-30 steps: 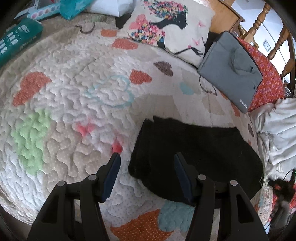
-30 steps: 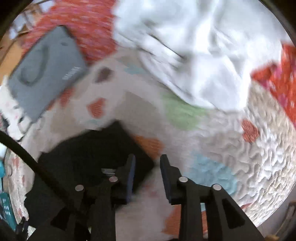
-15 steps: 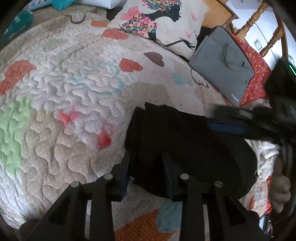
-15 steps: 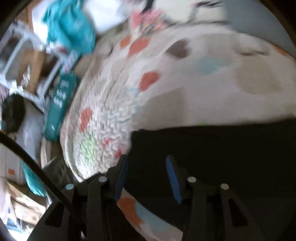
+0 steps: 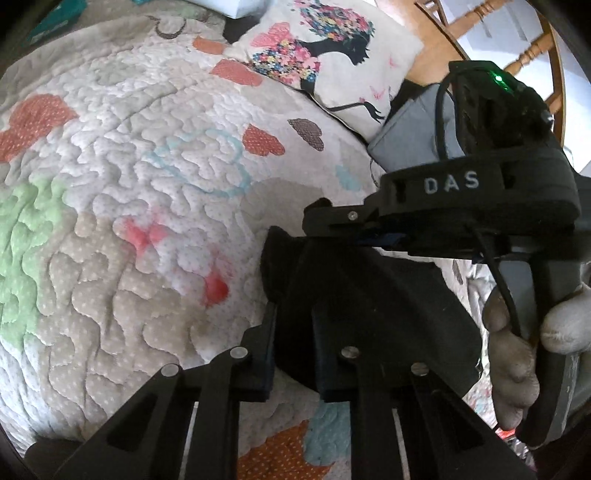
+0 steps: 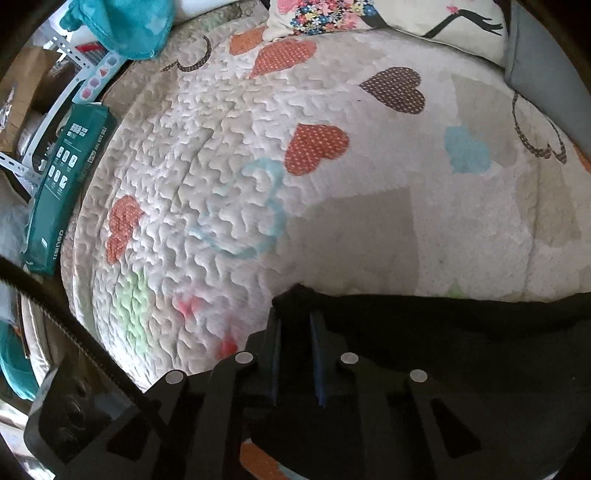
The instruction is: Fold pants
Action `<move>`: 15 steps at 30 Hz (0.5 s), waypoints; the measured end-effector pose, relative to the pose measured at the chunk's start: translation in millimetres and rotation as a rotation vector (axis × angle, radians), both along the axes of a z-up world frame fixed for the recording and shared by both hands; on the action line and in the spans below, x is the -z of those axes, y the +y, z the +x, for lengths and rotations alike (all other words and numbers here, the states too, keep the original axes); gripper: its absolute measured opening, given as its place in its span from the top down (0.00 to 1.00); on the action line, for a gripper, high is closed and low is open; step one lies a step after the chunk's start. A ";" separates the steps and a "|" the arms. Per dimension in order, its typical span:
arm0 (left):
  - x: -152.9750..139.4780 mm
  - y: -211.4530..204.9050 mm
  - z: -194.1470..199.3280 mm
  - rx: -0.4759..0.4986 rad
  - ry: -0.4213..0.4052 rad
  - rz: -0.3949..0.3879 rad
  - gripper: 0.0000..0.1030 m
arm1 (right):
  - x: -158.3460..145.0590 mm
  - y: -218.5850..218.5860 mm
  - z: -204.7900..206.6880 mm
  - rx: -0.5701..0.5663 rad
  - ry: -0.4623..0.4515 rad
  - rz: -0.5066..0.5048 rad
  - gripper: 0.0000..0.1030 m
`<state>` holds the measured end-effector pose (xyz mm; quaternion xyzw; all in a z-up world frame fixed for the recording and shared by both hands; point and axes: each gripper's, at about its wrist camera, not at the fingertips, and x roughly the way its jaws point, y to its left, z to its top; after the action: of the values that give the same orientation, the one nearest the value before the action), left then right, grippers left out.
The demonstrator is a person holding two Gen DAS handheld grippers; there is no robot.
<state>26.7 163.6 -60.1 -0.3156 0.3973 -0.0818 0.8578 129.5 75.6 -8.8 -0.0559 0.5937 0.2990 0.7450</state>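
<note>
The black pants (image 5: 373, 314) lie folded on a quilted bedspread (image 5: 147, 184) with coloured hearts. My left gripper (image 5: 293, 325) is shut on the near left edge of the pants. My right gripper (image 6: 295, 321) is shut on the far left corner of the pants (image 6: 461, 350). The right gripper also shows in the left wrist view (image 5: 325, 221), coming in from the right just beyond the left gripper, held by a gloved hand (image 5: 517, 339). Much of the pants is hidden under the grippers.
A flower-print pillow (image 5: 325, 51) and a grey bag (image 5: 410, 133) lie at the far side of the bed. A green box (image 6: 62, 192) and teal cloth (image 6: 125, 22) sit past the left bed edge. A wooden chair (image 5: 528, 48) stands behind.
Both grippers moved in onto the left end of the pants and closed on the cloth. The right gripper swung from the white laundry side over to the pants corner.
</note>
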 end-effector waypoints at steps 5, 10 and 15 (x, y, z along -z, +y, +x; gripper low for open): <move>4.6 2.7 -0.9 -0.012 0.042 -0.004 0.84 | 20.7 23.3 7.6 -0.005 0.105 0.016 0.43; 0.9 11.5 -10.9 -0.045 0.032 -0.025 0.84 | 10.0 14.4 14.7 0.023 0.149 0.209 0.28; -4.2 27.8 -25.7 -0.096 0.006 -0.066 0.81 | -9.1 -7.1 24.1 0.091 0.117 0.262 0.28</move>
<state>0.9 191.3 -56.0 -0.3624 0.3816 -0.0527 0.8487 153.7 68.5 0.3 0.0864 0.5939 0.3424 0.7229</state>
